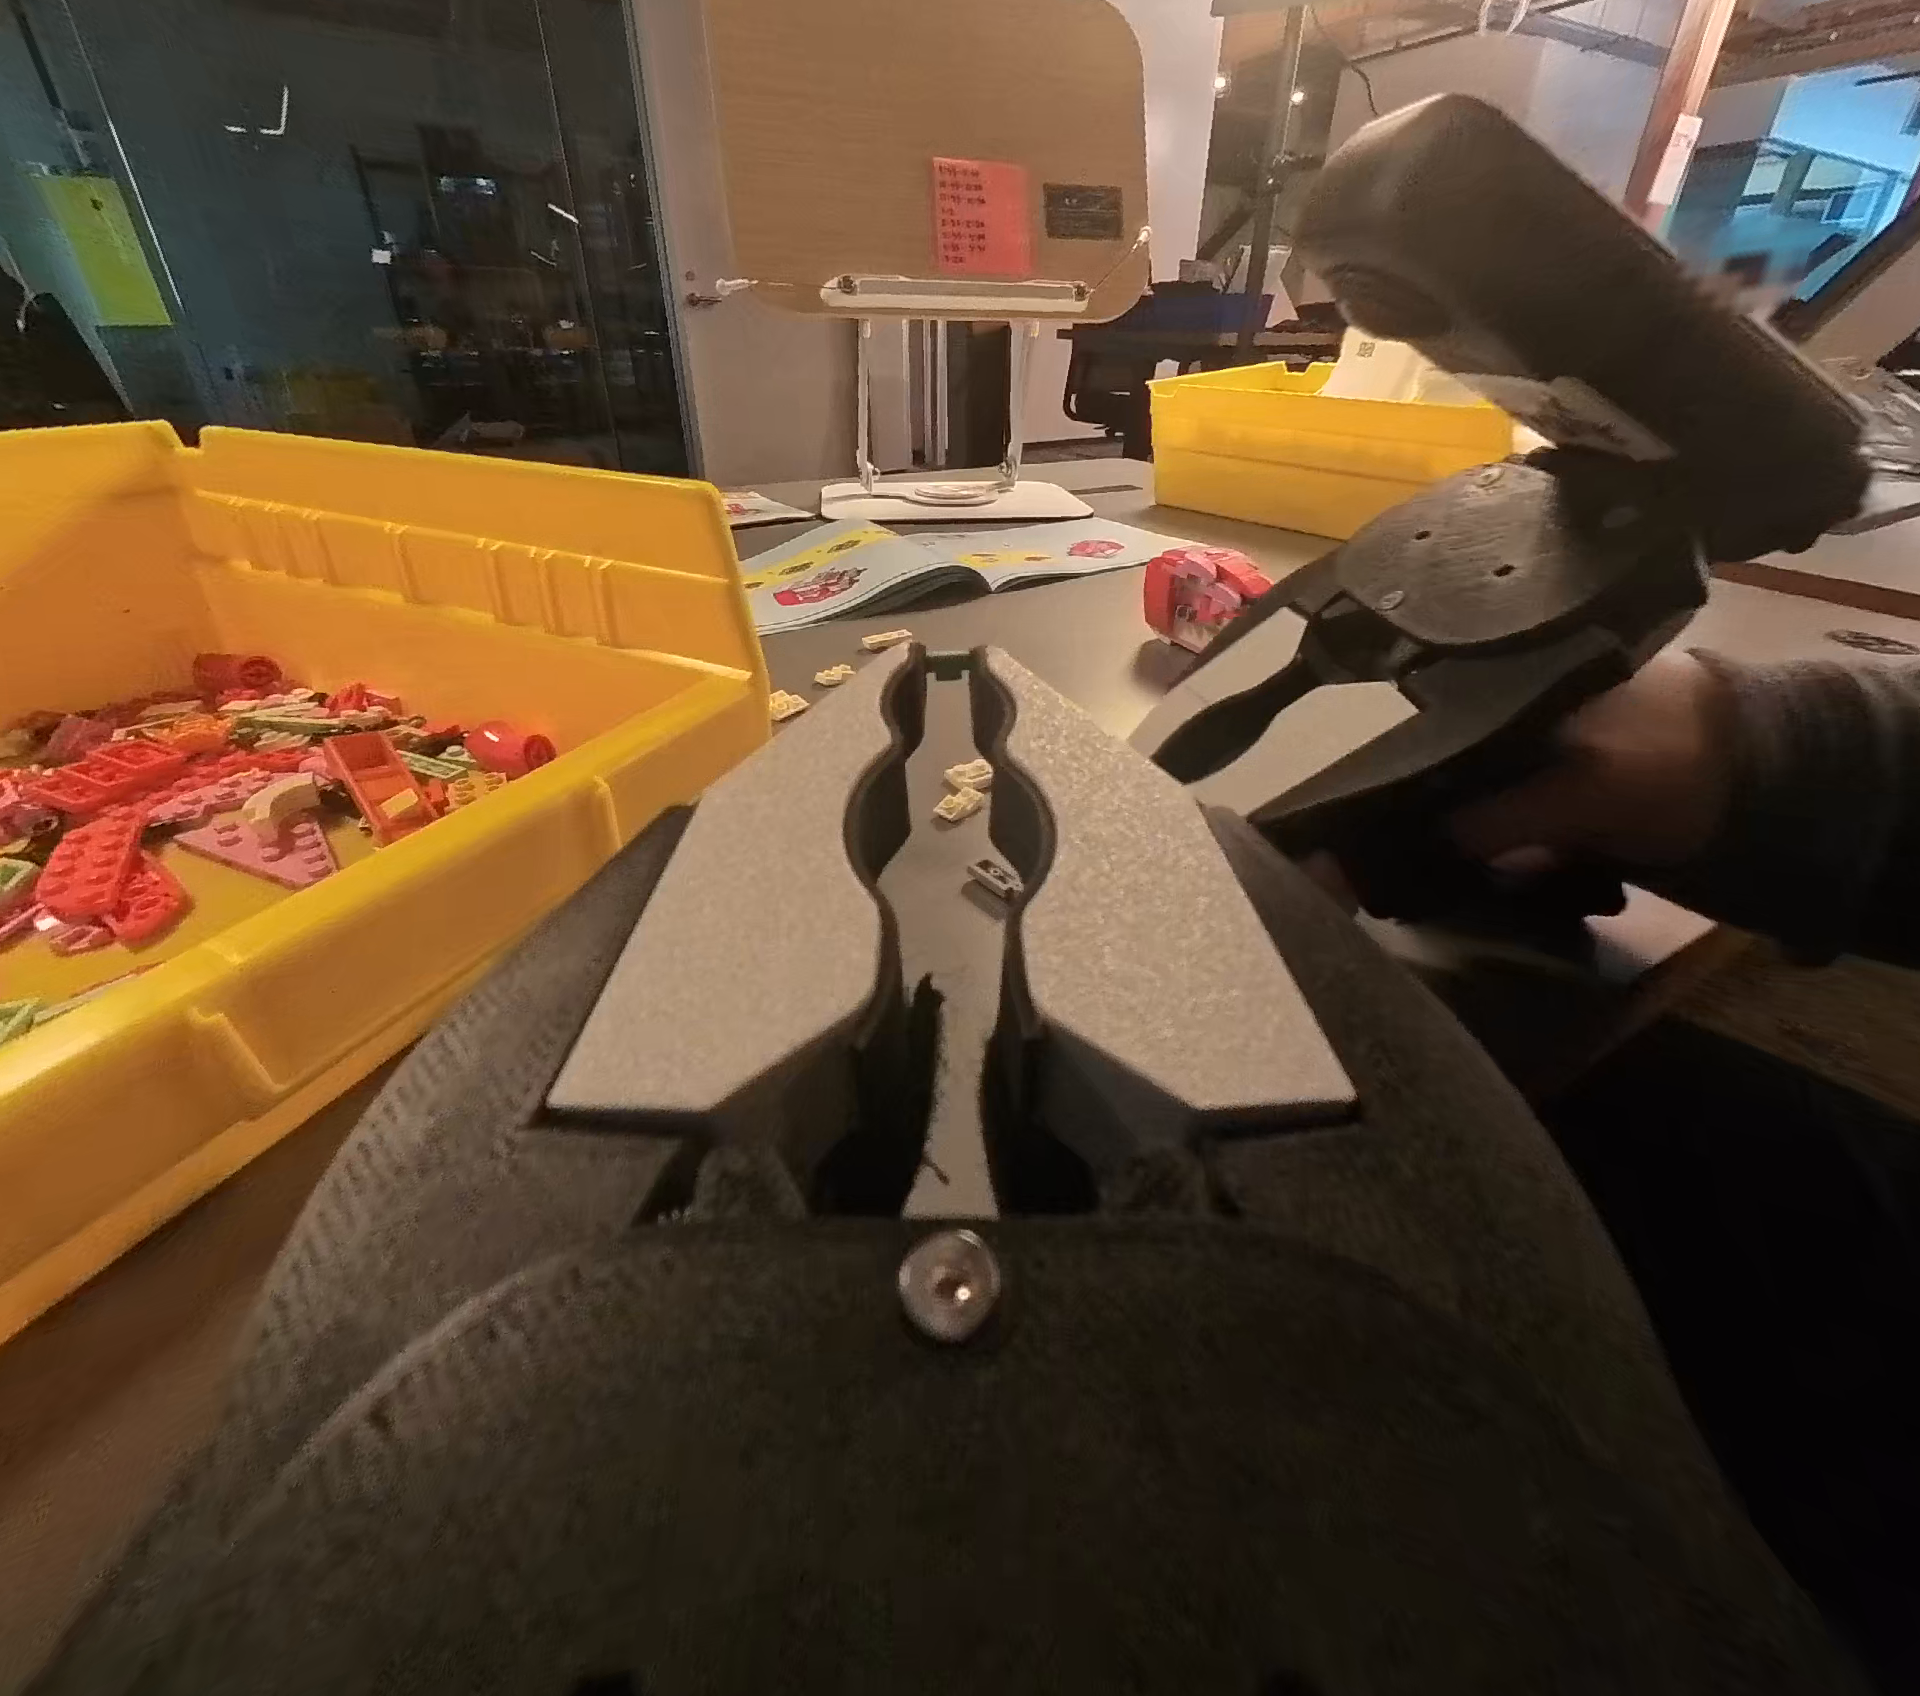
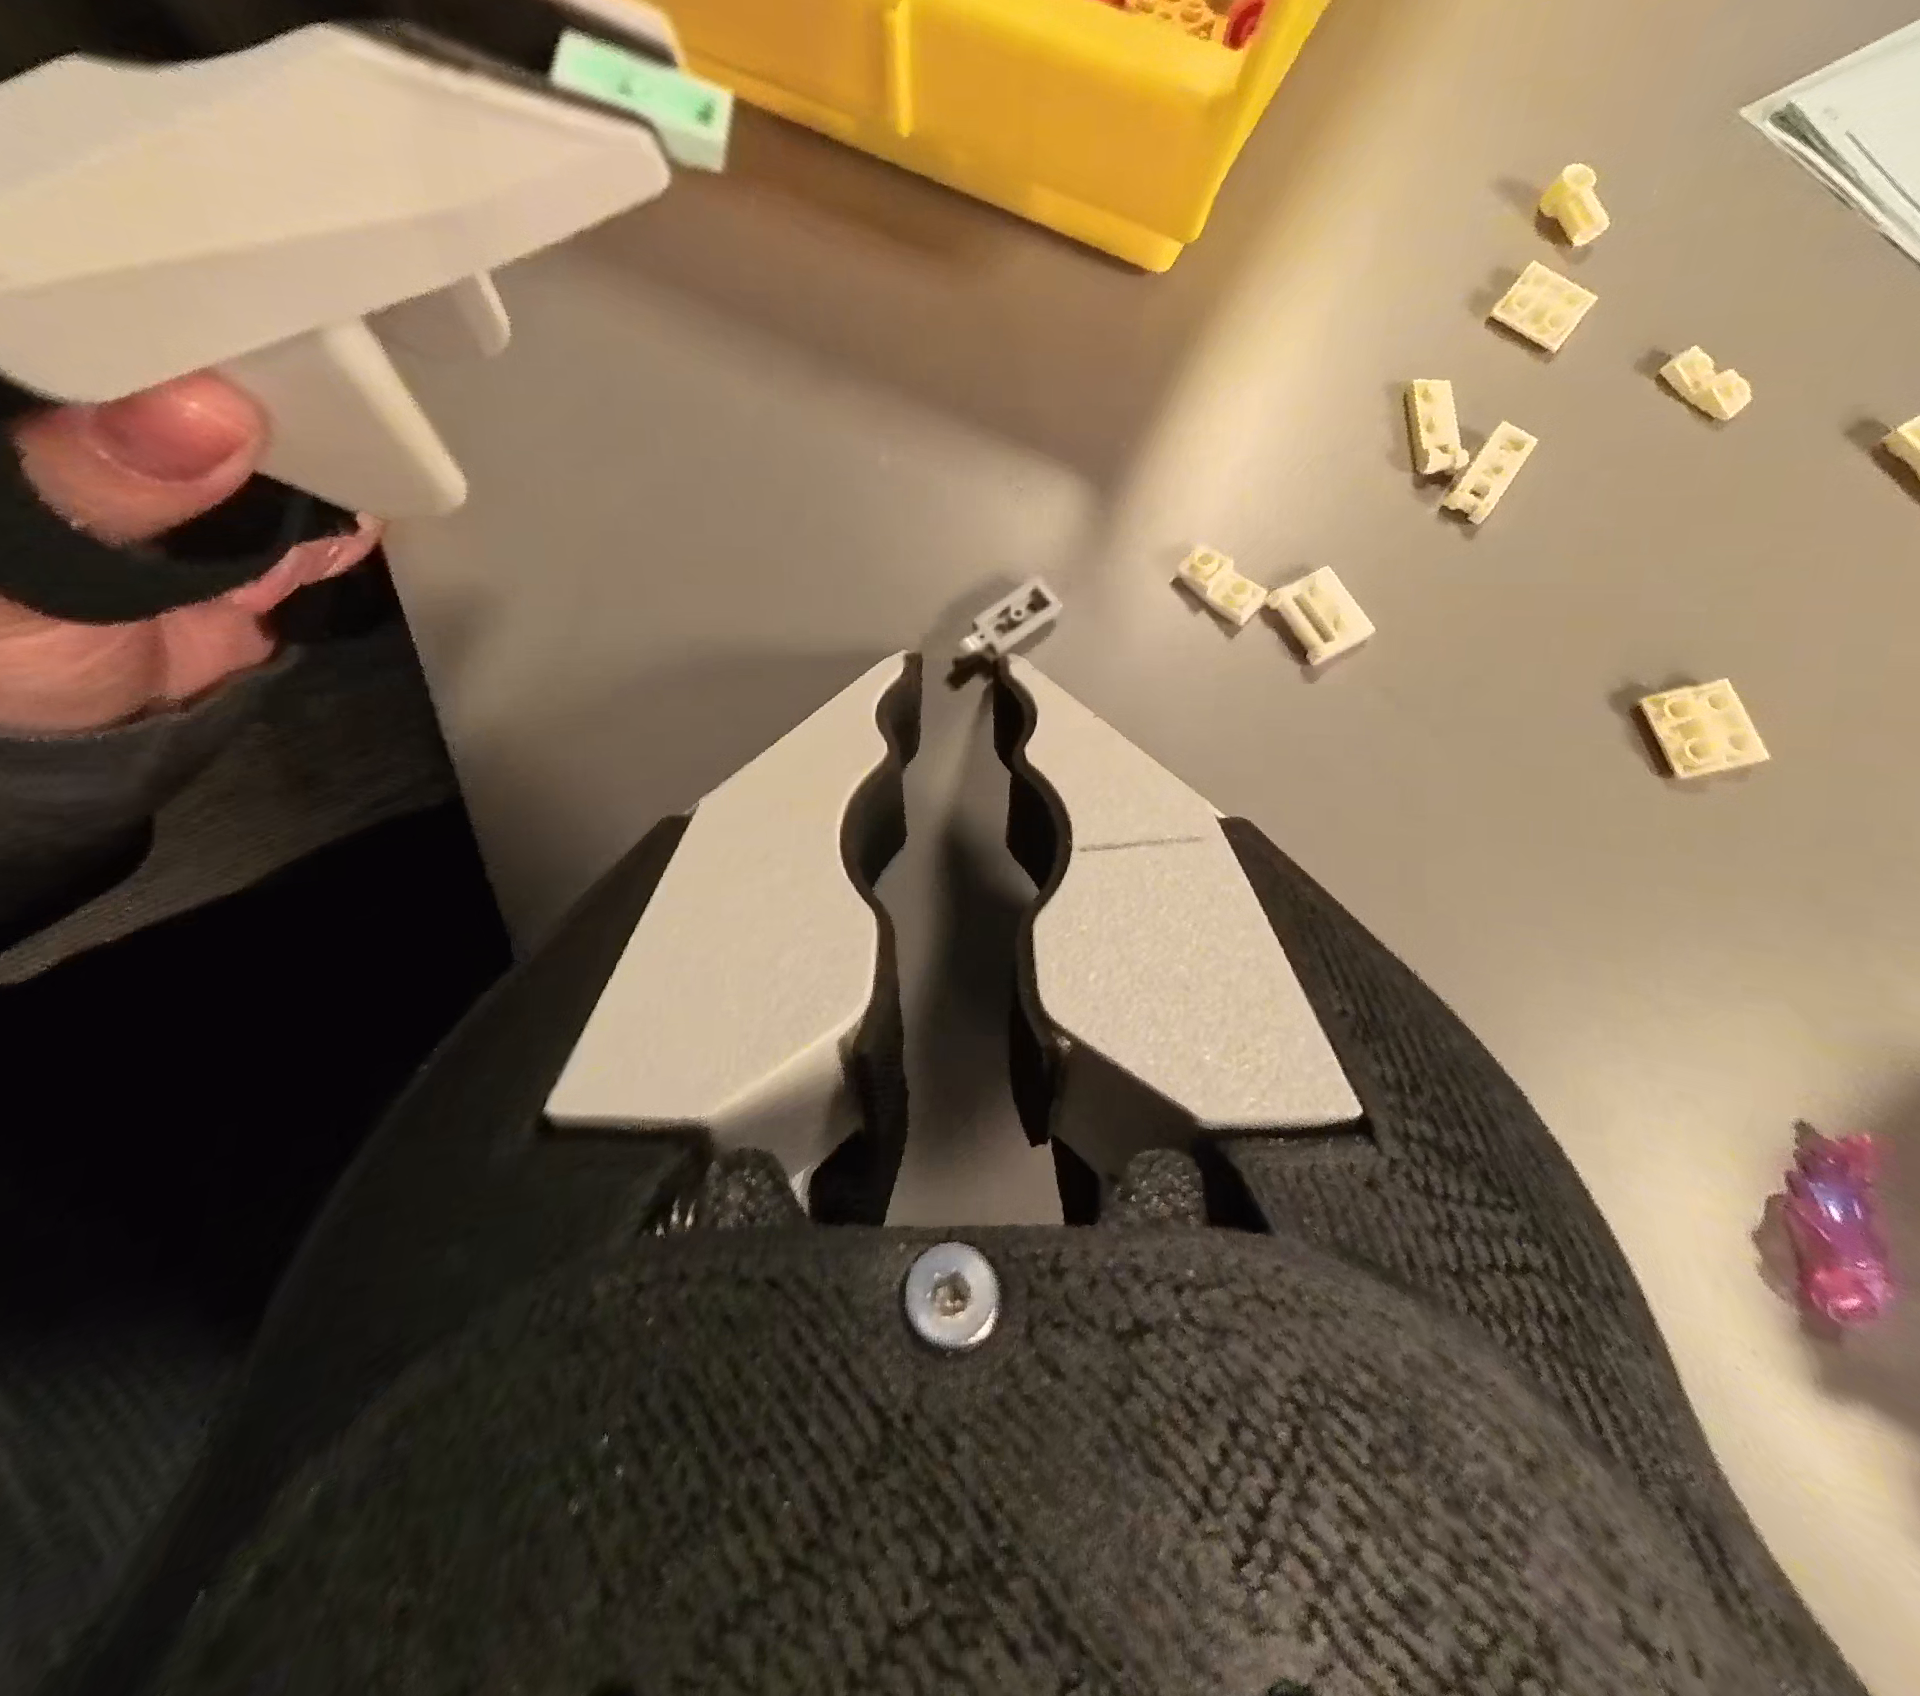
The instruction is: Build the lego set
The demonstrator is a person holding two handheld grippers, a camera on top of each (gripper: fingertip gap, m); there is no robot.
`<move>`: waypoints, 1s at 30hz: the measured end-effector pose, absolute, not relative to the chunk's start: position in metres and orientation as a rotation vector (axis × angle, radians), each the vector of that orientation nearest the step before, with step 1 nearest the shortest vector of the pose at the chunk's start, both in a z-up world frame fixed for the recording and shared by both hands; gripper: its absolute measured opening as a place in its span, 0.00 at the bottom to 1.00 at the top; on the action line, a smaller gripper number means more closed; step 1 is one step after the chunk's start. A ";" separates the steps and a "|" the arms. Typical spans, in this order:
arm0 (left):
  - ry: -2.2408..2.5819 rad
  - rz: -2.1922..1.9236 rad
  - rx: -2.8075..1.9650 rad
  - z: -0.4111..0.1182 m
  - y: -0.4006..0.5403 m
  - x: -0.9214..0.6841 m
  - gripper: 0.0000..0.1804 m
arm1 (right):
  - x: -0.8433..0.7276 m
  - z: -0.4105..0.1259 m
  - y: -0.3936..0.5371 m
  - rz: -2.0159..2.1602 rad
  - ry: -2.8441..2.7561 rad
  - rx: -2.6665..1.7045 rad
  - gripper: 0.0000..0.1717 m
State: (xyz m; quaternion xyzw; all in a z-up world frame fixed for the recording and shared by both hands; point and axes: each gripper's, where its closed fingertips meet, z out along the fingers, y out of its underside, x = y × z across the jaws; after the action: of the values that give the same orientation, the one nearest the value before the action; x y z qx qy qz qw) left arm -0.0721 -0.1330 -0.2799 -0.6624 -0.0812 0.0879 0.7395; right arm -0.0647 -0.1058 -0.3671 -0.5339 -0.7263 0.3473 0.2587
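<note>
The left gripper (image 2: 665, 98) pinches a mint-green plate (image 2: 649, 93); the right gripper (image 2: 958, 670), slightly open and empty, could knock away the small grey piece (image 2: 1013, 612) lying at its tips.

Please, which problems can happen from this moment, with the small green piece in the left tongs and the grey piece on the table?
1. The left tongs pinch the mint green brick by one end only, most of it sticking out; it may twist or drop.
2. The right tongs, open, sit just at the small grey piece; a fingertip could push it away.
3. Cream pieces lie close; they may get knocked.
</note>
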 end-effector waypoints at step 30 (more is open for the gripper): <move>-0.180 0.177 -1.481 -0.283 -0.131 -0.072 0.04 | -0.074 -0.367 -0.092 0.897 -1.916 -1.480 0.05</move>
State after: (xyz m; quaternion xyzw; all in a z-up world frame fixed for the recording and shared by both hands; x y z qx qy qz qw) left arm -0.0720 -0.1306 -0.2831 -0.6728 -0.0820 0.0806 0.7308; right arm -0.0739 -0.0921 -0.3671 -0.5510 -0.7132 0.3338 0.2762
